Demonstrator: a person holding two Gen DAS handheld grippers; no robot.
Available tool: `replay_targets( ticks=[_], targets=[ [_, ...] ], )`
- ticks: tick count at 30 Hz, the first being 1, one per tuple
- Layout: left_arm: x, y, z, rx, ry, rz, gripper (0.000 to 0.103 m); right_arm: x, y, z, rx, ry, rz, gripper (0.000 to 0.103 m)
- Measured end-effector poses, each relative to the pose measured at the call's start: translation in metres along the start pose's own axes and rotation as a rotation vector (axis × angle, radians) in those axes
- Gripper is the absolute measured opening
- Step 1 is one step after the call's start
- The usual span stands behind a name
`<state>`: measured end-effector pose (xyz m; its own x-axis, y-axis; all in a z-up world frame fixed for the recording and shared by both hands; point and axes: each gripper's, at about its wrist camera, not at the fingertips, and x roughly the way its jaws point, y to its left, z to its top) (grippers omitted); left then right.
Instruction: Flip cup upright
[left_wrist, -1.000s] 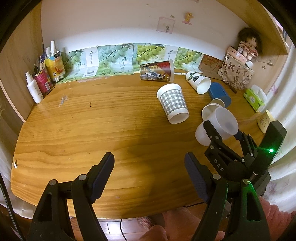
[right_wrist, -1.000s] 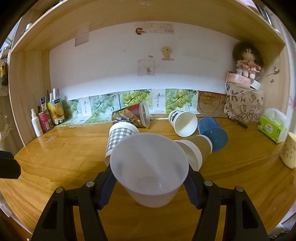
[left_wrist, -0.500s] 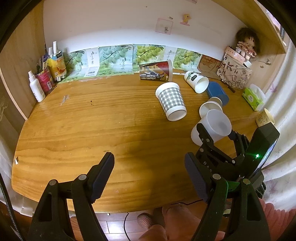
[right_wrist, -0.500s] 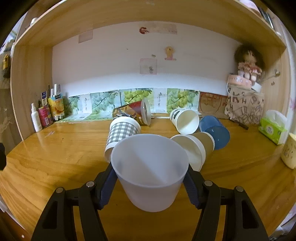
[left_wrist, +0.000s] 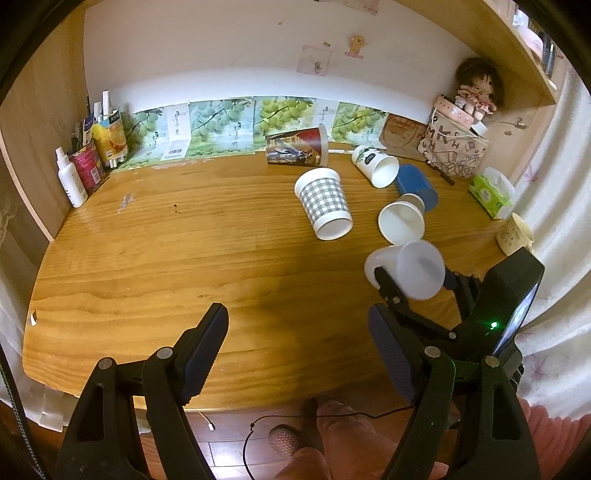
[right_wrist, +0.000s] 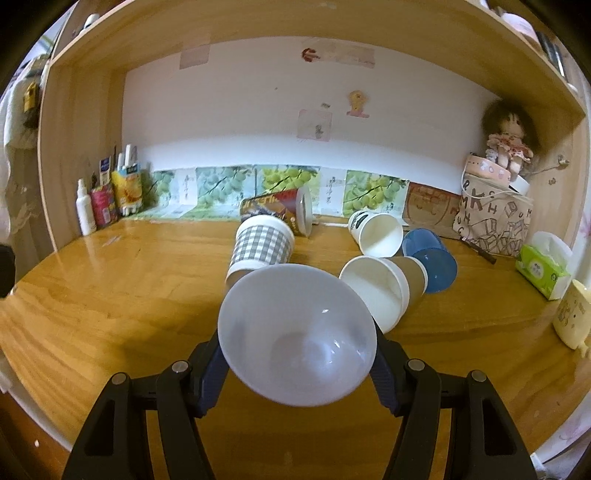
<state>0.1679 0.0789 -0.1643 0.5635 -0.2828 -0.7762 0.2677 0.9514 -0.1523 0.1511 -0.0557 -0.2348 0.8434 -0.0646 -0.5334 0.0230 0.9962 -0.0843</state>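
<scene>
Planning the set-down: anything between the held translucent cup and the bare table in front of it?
Nothing visible. The right gripper holds the translucent cup clear of the brown paper cup and checked cup behind; the table to its left is bare.

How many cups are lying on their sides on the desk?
5: printed cup by the back wall, checked cup mid-desk, white cup, blue cup and brown cup at right. Others may be hidden.

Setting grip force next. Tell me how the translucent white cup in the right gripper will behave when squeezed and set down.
The translucent white cup looks thin-walled, so probably light and apt to flex in the right gripper. Its base seems narrower than its rim, so it may tip easily on the table.
</scene>
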Motion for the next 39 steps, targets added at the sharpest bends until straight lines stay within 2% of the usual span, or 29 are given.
replay_targets(
  ticks=[11,21,39],
  targets=[
    [-0.012,-0.01,-0.002,-0.007,-0.006,-0.01,0.081,-0.013,0.01,-0.002,-0.059,0.092,0.058,0.075],
    [-0.012,-0.012,-0.008,-0.049,-0.003,0.008,0.081,-0.009,-0.003,-0.006,-0.015,0.138,0.069,0.079],
    [-0.008,-0.016,-0.016,-0.065,0.019,0.019,0.081,-0.008,-0.018,-0.007,0.029,0.161,0.112,0.081]
  ],
)
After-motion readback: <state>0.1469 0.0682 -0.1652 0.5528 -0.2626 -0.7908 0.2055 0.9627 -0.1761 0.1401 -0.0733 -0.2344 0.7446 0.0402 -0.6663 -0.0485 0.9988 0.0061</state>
